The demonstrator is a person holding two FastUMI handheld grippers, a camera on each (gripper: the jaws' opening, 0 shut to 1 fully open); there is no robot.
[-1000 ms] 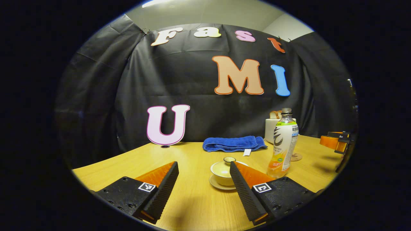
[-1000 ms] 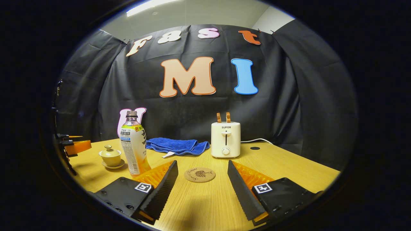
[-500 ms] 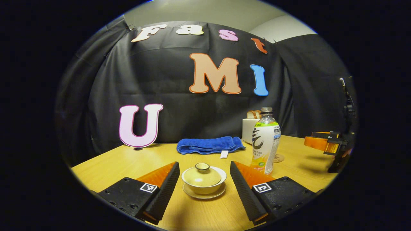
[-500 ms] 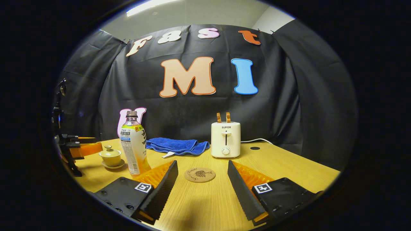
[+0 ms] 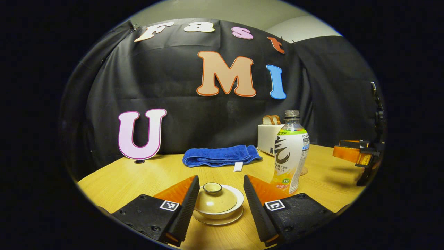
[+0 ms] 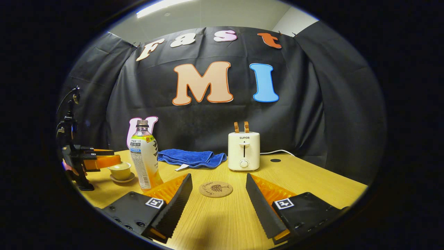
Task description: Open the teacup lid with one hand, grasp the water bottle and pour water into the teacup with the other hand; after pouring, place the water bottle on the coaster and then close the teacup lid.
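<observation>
In the left gripper view, the left tongs [image 5: 219, 205] are spread, their two fingers on either side of the pale yellow glazed ceramic teacup [image 5: 218, 208] without pressing on it. The cup sits on a matching round saucer [image 5: 222, 219] on the light wooden desk [image 5: 145, 173]. Its domed lid [image 5: 215, 201], same pale glaze with a small dark-rimmed round knob on top, is seated on the cup.

Just to the right and a little behind stands the clear plastic water bottle [image 5: 290, 152], upright, uncapped, with a white, green and orange label. Behind it are a cream-white toaster [image 5: 267, 139] with two bread slices and a folded blue towel [image 5: 220, 155].

In the right gripper view, the right tongs [image 6: 218, 199] are also spread and hold nothing, low over the desk. Between their fingers, farther on, lies the round cork coaster [image 6: 215, 189] with a dark tree print, bare. The bottle [image 6: 145, 159] stands to the left of the coaster, and the teacup [image 6: 119, 171] farther left, with the left tongs [image 6: 100, 160] over it.
</observation>
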